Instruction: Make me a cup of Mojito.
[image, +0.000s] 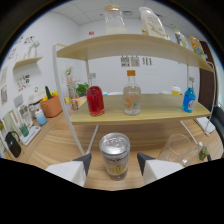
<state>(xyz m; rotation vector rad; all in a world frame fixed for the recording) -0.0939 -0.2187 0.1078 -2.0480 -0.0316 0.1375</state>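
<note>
While the tool (114, 162) is sitting spread wide, a silver metal can (114, 155) is standing upright between its fingers with gaps either side, resting on the wooden counter (55, 145). A clear glass cup (179, 149) is lying just beside. Red bottle (95, 100), clear bottle (131, 93), blue bottle (188, 99) are standing on the pale shelf (150, 116) beyond; white walls behind.

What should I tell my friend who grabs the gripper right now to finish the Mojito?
Gripper: open, with the can standing on the counter between the fingers, a gap at each side.
Clear glass: beside the can, looks empty.
Red bottle, clear bottle and blue bottle: on the shelf beyond.
Done: nothing poured, as far as shows.
Left: probably grip the can, then mix into the glass.
</note>
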